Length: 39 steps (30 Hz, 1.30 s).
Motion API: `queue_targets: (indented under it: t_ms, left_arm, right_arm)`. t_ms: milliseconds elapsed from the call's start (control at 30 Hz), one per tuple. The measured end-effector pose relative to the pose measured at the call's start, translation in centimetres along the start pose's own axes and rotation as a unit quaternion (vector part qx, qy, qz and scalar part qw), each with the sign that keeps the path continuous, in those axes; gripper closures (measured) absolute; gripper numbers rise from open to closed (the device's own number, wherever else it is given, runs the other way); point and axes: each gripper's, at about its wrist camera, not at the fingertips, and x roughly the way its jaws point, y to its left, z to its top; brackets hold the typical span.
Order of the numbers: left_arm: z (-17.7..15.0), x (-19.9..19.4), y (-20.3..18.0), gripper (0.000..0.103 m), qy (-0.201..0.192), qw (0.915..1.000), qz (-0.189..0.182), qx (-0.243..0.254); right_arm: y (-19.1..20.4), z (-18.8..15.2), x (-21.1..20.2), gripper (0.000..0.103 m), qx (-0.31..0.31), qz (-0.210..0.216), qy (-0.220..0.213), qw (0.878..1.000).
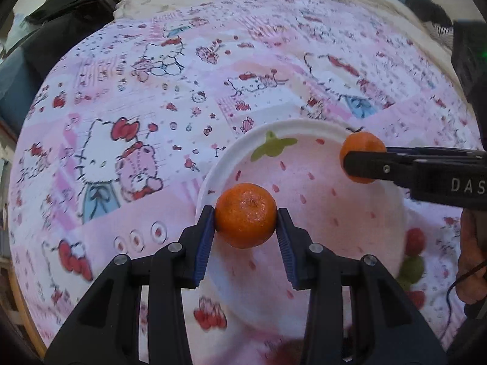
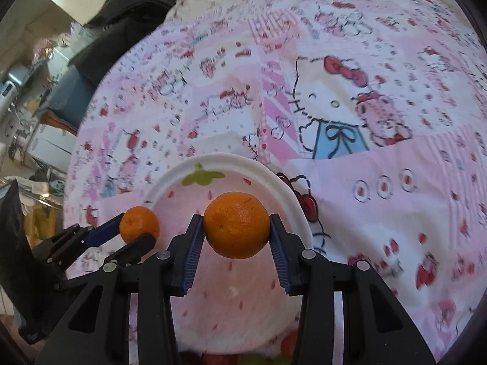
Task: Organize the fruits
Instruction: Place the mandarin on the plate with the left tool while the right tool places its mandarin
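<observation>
**Two oranges held over a strawberry-print plate**

Left wrist view: your left gripper (image 1: 246,216) is clamped on an orange (image 1: 246,215), its blue pads (image 1: 207,237) pressing the fruit from both sides. The orange hangs above the near-left part of a white plate (image 1: 231,155) printed with a pink strawberry and a green leaf. The plate lies on a pink cartoon-cat bedsheet (image 1: 121,158). At the right of this view, your right gripper (image 1: 353,164) reaches in from the side, closed around a second orange (image 1: 362,144), which sits over the plate's far-right rim. Part of a hand (image 1: 470,261) shows at the right edge. Blurred red and green fruit shapes (image 1: 414,255) lie just beyond the plate's right side; what they are cannot be told.

Right wrist view: your right gripper (image 2: 236,226) grips the second orange (image 2: 236,225) between its blue pads (image 2: 192,252), above the middle of the same plate (image 2: 274,176). At the left, your left gripper (image 2: 134,231) holds the first orange (image 2: 139,223) over the plate's left rim. The bedsheet (image 2: 380,197) fills the rest, with dark clothing (image 2: 127,15) piled at its far edge.
</observation>
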Motion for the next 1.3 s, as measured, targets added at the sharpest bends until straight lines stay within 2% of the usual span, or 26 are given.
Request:
queue_targets:
  t_ms: [167,467,600,667,700,733,800,1067,1300]
  left_arm:
    - [0.3,1.1,-0.2,0.066,-0.008,0.9999,0.003,0.012]
    - [0.5,1.5,-0.5,0.065,-0.007,0.9999,0.000,0.016]
    - [0.4,1.7,-0.7,0.065,0.006,0.9998,-0.009,0.015]
    - [0.3,1.6,-0.6,0.057,0.007,0.9997,-0.022,0.009]
    - [0.3,1.4,-0.5,0.049,0.005,0.9995,-0.029,0.005]
    - [0.3,1.2,-0.4,0.036,0.004,0.9994,-0.033,0.001]
    - [0.4,0.6,-0.4,0.022,-0.005,0.9992,-0.038,-0.002]
    - [0.4,-1.8,0.3,0.020,-0.025,0.9993,-0.020,-0.018]
    - [0.0,-5.1,0.9,0.020,-0.053,0.9978,-0.008,-0.039]
  right_arm:
    - [-0.5,-0.2,2.7,0.058,-0.001,-0.007,0.027,1.000]
    - [-0.4,-0.2,3.0,0.057,-0.004,-0.002,0.027,1.000]
    - [-0.6,-0.1,2.9,0.055,0.008,0.009,0.026,1.000]
    - [-0.6,0.0,2.6,0.042,0.008,0.011,0.021,1.000]
    - [-0.3,0.1,2.2,0.034,0.003,0.014,0.008,1.000]
    - [-0.1,0.1,1.9,0.026,0.000,0.013,0.001,1.000]
    - [0.3,0.2,1.1,0.018,-0.010,0.004,-0.015,1.000]
    - [-0.9,0.5,-1.9,0.017,0.020,0.004,-0.044,0.999]
    - [-1.1,-0.1,-6.2,0.012,0.028,-0.005,-0.082,0.996]
